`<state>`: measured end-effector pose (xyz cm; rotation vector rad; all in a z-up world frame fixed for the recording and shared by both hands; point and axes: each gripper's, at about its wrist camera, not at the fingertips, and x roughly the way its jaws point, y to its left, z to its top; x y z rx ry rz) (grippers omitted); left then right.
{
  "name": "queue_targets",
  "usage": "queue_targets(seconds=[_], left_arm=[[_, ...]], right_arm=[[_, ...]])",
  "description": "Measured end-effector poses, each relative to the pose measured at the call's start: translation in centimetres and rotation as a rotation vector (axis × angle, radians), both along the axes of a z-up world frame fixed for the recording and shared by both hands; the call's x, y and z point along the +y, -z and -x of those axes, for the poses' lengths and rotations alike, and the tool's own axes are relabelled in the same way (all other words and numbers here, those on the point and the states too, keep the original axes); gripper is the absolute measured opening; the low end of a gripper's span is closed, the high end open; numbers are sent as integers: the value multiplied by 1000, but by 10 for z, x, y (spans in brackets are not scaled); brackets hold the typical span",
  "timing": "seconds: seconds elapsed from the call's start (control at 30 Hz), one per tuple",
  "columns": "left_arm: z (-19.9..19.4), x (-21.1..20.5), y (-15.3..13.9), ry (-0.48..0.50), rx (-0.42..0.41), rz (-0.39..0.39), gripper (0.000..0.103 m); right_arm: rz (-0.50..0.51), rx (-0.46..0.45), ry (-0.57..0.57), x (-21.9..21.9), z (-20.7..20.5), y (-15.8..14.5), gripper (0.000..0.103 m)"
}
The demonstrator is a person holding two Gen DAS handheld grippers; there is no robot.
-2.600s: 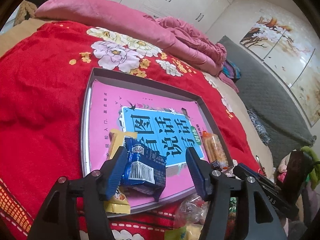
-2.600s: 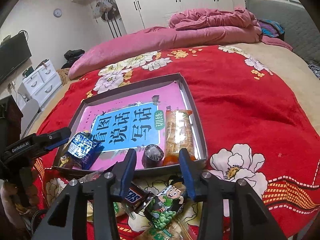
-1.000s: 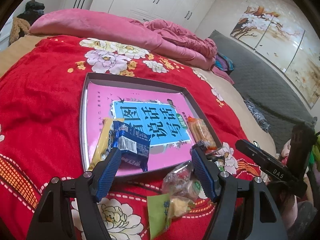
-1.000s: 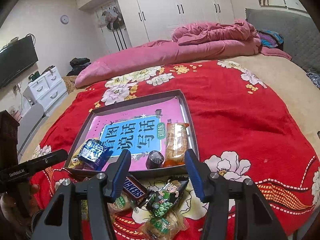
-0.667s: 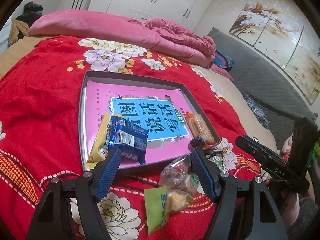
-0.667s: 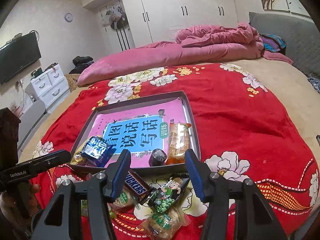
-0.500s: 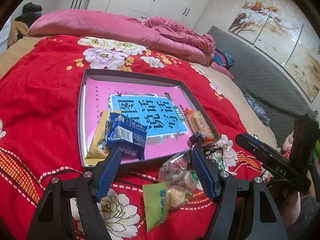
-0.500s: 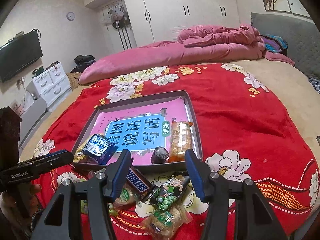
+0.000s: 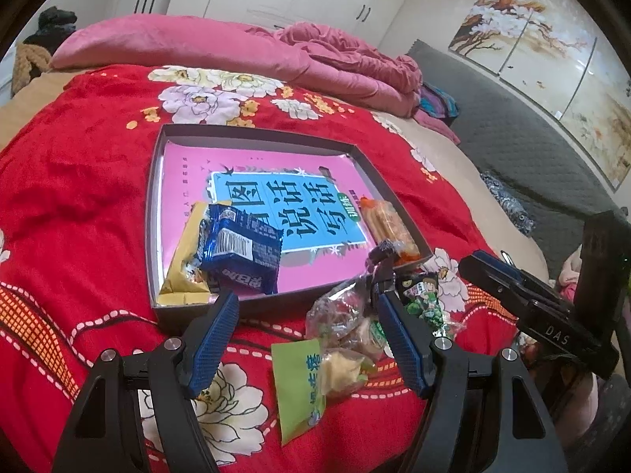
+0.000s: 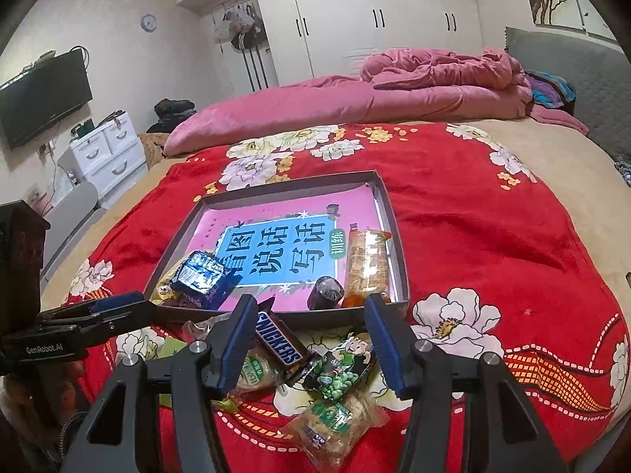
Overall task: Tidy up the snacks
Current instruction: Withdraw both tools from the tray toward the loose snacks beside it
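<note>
1. The red bedspread (image 10: 493,236) fills your right wrist view; the shallow tray (image 10: 397,244) sits mid-frame, with a blue packet (image 10: 201,274), a cracker sleeve (image 10: 364,262) and a dark round snack (image 10: 327,289) already inside.
2. Loose snacks lie below the tray's near rim: a Snickers bar (image 10: 280,341), a green pea bag (image 10: 341,366) and a clear biscuit pack (image 10: 331,421).
3. Your right gripper (image 10: 311,339) is spread and empty; the Snickers bar lies between its fingers, long axis slanting toward the lower right.
4. Your left gripper (image 9: 307,339) is also released, holding nothing, and sits farther left.
</note>
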<state>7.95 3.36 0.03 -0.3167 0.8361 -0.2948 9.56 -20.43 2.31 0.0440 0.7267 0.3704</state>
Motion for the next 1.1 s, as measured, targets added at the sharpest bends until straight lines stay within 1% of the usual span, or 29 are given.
queue_targets(seconds=[0.1, 0.2, 0.7, 0.9, 1.1], left_arm=[[2, -2, 3, 5, 16, -4, 75], [3, -4, 7, 15, 35, -11, 75], [13, -15, 27, 61, 123, -15, 75], [13, -19, 33, 69, 148, -15, 75], [12, -22, 40, 78, 172, -21, 75]], right_arm=[[2, 6, -10, 1, 1, 1, 57], [3, 16, -19, 2, 1, 4, 60], [31, 56, -61, 13, 4, 14, 60], [37, 61, -67, 13, 5, 14, 64], [52, 69, -81, 15, 5, 17, 65]])
